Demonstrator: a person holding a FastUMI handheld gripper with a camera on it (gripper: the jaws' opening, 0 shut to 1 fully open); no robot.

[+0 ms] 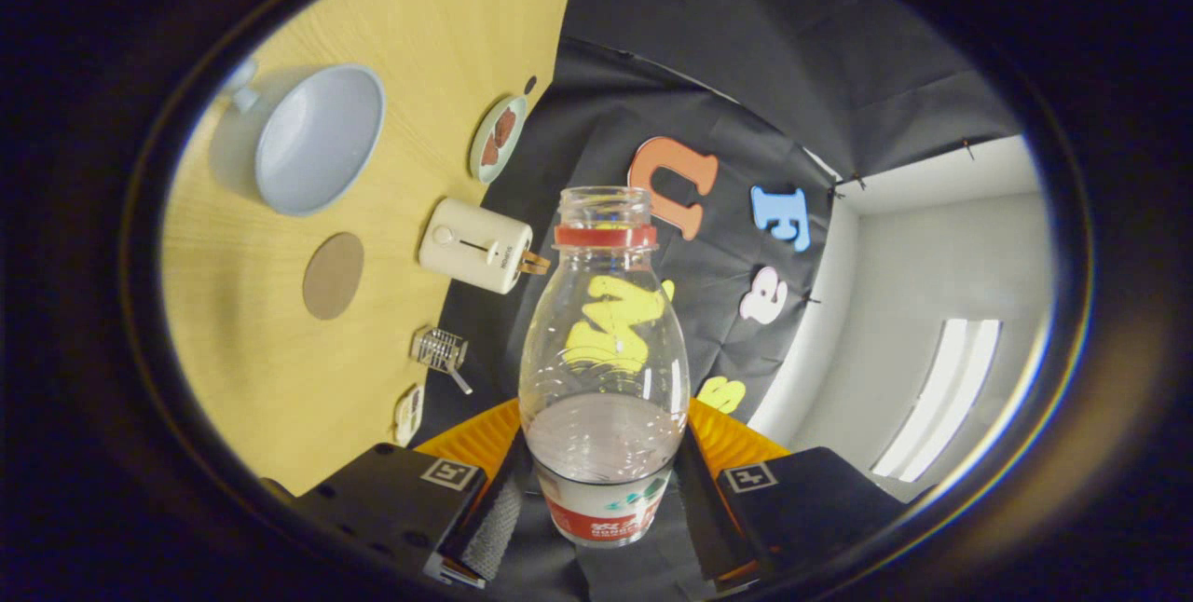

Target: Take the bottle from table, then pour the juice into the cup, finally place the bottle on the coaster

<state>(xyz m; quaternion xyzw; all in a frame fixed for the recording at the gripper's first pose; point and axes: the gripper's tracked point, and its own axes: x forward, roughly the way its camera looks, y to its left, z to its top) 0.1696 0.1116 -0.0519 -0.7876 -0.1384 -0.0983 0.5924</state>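
In the gripper view, the gripper [601,499] has its two fingers pressed against either side of the clear bottle [604,369], gripping it low at the labelled band. The bottle is uncapped, with a red ring below its open mouth and a little pale liquid pooled in its lower part; its base is cut off between the fingers. The whole scene is tilted, the table [280,378] rising to the left beyond the fingers. On it the cup [312,138] lies with its open mouth facing the camera; its handle is barely made out. The round brown coaster [333,275] sits just beside the cup. Along the table's far edge are a small plate [497,138] with dark pieces, a cream toaster [477,245] and a small wire object [440,350], too small to tell.
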